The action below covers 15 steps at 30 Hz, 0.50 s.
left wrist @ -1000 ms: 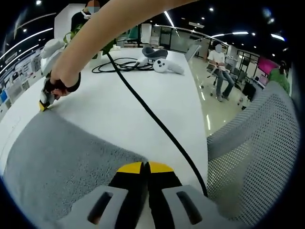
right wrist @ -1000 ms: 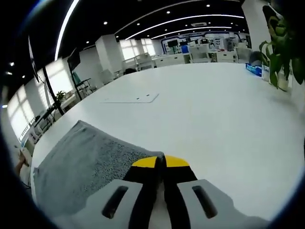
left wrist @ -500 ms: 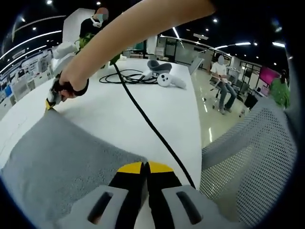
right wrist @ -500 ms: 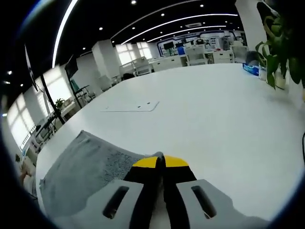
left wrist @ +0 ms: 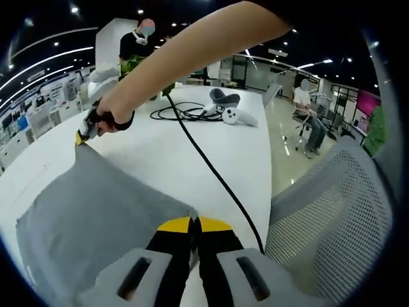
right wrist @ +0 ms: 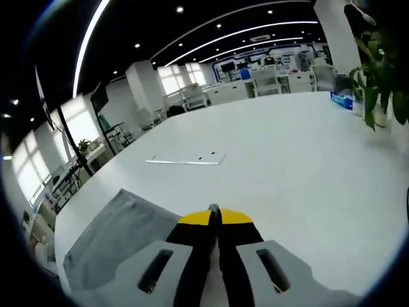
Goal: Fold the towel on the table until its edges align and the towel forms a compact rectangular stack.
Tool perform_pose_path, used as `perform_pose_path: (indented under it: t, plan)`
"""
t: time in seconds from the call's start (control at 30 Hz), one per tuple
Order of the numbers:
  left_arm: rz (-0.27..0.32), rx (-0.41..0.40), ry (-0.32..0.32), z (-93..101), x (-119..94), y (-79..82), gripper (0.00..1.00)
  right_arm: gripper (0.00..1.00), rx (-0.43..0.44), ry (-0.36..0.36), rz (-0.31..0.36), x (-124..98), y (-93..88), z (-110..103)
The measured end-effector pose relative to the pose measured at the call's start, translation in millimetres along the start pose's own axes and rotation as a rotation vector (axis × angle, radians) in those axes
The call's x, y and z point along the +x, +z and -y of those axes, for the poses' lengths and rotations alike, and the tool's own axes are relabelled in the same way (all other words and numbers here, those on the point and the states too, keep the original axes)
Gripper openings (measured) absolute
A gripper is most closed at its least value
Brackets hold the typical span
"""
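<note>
The white tabletop (left wrist: 153, 150) carried the grey towel (left wrist: 89, 224), which lay spread across its near-left part in the left gripper view, one edge raised off the surface between two held corners. That raised edge ran from the left claw (left wrist: 193, 224) at the bottom of the view to the right claw (left wrist: 81, 136) farther up and to the left, so the towel's free body hung and lay to the left of that line. In the right gripper view the towel (right wrist: 112, 236) fell away to the left of the right claw (right wrist: 214, 217), with bare tabletop (right wrist: 281, 160) ahead. In my judgement the coming fold turned on this: the held edge had to be carried across the cloth toward the opposite edge, both corners moving together.

A black cable (left wrist: 211, 173) ran across the tabletop just right of the towel, and a mesh chair back (left wrist: 332, 211) stood at the right. A white headset (left wrist: 227, 109) lay well apart at the far end.

The left claw was clenched on the towel's near corner, yellow tips together. The right claw was likewise pinched on the far corner, tips closed with cloth at their left side.
</note>
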<state>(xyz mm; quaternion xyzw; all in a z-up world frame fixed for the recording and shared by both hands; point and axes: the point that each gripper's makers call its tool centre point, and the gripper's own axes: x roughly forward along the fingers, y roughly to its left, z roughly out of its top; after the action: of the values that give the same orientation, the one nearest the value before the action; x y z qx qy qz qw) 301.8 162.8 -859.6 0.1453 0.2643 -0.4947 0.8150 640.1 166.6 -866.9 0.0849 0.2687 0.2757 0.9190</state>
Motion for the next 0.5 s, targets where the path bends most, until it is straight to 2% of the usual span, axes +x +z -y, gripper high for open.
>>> perform_pose_path:
  t: [0.17,0.5]
  plan:
    - [0.023,0.001,0.017,-2.3,-10.9,4.5,0.02,0.00,-0.003,0.008,0.007,-5.6,9.2,-22.3]
    - [0.076,0.051,0.083,-10.7,-42.5,13.8,0.02,0.00,0.003,0.033,0.028,5.0,30.2,-56.0]
